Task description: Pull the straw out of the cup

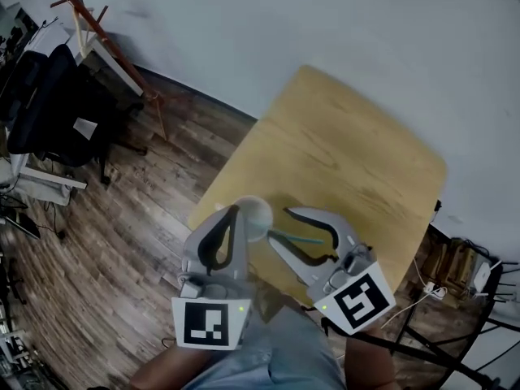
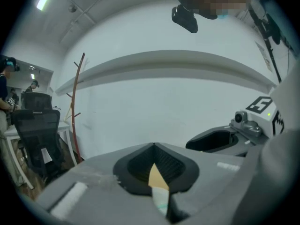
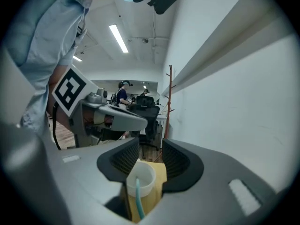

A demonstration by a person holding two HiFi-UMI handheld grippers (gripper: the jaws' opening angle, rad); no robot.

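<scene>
A white cup (image 1: 258,216) stands near the front edge of the wooden table (image 1: 349,153). A teal straw (image 1: 299,238) lies low beside it, one end up against the cup, the rest reaching back between the wide-apart jaws of my right gripper (image 1: 279,226), and neither jaw touches it. In the right gripper view the cup (image 3: 143,175) and the straw (image 3: 138,200) sit in the gap of the open right gripper (image 3: 150,146). My left gripper (image 1: 236,211) has its tips together at the cup's left side. A sliver of the cup (image 2: 161,198) shows below the left gripper (image 2: 153,146).
The table stands against a white wall. On the wood floor to the left are dark office chairs (image 1: 49,96) and a wooden coat rack (image 1: 97,23). Cables and a power strip (image 1: 463,275) lie off the table's right side. People stand far back in the room (image 3: 123,90).
</scene>
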